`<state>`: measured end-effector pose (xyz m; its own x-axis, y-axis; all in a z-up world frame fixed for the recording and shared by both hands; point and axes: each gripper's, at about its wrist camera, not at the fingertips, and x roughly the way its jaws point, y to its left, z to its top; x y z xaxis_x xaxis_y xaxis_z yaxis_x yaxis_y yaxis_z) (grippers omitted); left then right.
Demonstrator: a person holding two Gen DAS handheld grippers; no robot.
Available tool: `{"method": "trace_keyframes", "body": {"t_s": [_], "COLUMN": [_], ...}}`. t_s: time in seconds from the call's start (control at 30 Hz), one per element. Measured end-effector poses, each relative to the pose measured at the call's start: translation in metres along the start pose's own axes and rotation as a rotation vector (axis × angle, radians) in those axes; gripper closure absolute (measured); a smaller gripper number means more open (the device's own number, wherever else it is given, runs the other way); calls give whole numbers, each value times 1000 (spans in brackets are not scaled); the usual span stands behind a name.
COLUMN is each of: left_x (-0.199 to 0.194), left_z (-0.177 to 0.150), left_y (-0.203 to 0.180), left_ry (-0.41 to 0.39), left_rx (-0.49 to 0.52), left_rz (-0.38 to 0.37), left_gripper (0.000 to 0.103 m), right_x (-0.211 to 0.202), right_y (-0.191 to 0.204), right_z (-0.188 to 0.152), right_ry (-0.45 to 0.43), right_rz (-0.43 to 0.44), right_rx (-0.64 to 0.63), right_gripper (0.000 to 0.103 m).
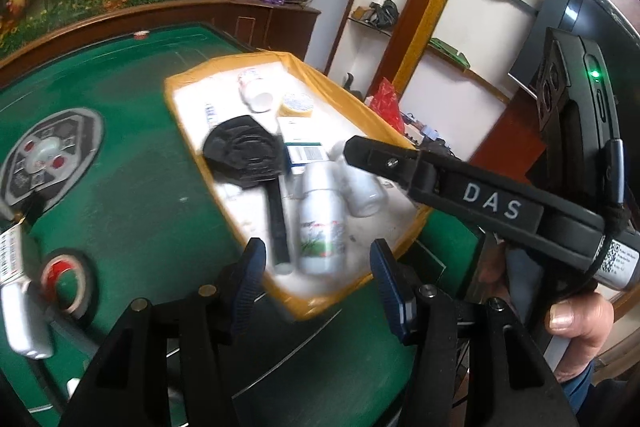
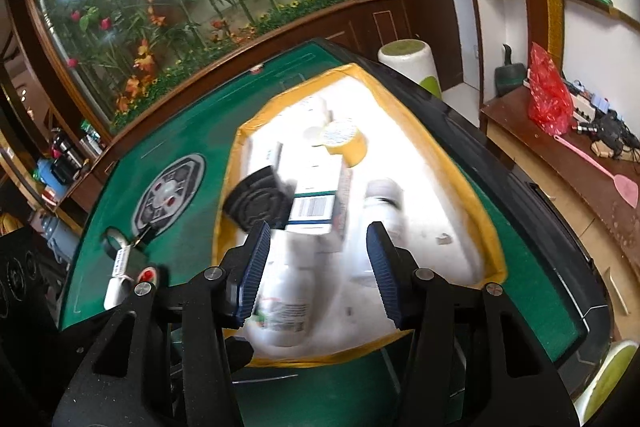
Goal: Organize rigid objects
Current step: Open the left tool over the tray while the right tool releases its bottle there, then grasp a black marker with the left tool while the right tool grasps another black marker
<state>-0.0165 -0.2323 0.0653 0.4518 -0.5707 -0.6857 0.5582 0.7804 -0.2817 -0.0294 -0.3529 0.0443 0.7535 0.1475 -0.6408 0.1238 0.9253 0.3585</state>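
A tray with a yellow taped rim (image 1: 180,83) (image 2: 240,135) lies on the green table. It holds a white bottle with a green label (image 1: 322,223) (image 2: 288,299), a black round tool with a handle (image 1: 240,147) (image 2: 258,203), a barcoded box (image 1: 304,151) (image 2: 316,207), a yellow tape roll (image 1: 296,105) (image 2: 344,141) and smaller white bottles (image 1: 360,191) (image 2: 384,195). My left gripper (image 1: 318,251) hangs open above the tray's near edge, over the labelled bottle. My right gripper (image 2: 318,231) is open too, nothing between its pads; its black finger (image 1: 380,157) reaches over the tray's right side.
The table's round centre panel (image 1: 48,155) (image 2: 168,191) sits left of the tray. Near the left edge lie a red-and-white tape roll (image 1: 66,283) and a white object (image 1: 24,319). A hand (image 1: 576,323) holds the right gripper. A stool (image 2: 412,63) and a cluttered side table (image 2: 548,99) stand beyond.
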Motion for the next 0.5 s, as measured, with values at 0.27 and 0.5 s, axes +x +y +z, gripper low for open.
{"method": "trace_keyframes", "body": {"t_s": [0.27, 0.5], "left_x": [-60, -101], "left_z": [-33, -82], "left_y": [58, 125], "left_ry": [-36, -28], "left_rx": [-128, -333], "left_rz": [60, 232], "left_gripper": [48, 46], "right_x": [-2, 16], "right_y": [55, 116], "right_z": [-16, -51], "right_ry": [21, 106], "right_rz": [82, 215], "right_rx": [-143, -326], "right_gripper": [52, 52]}}
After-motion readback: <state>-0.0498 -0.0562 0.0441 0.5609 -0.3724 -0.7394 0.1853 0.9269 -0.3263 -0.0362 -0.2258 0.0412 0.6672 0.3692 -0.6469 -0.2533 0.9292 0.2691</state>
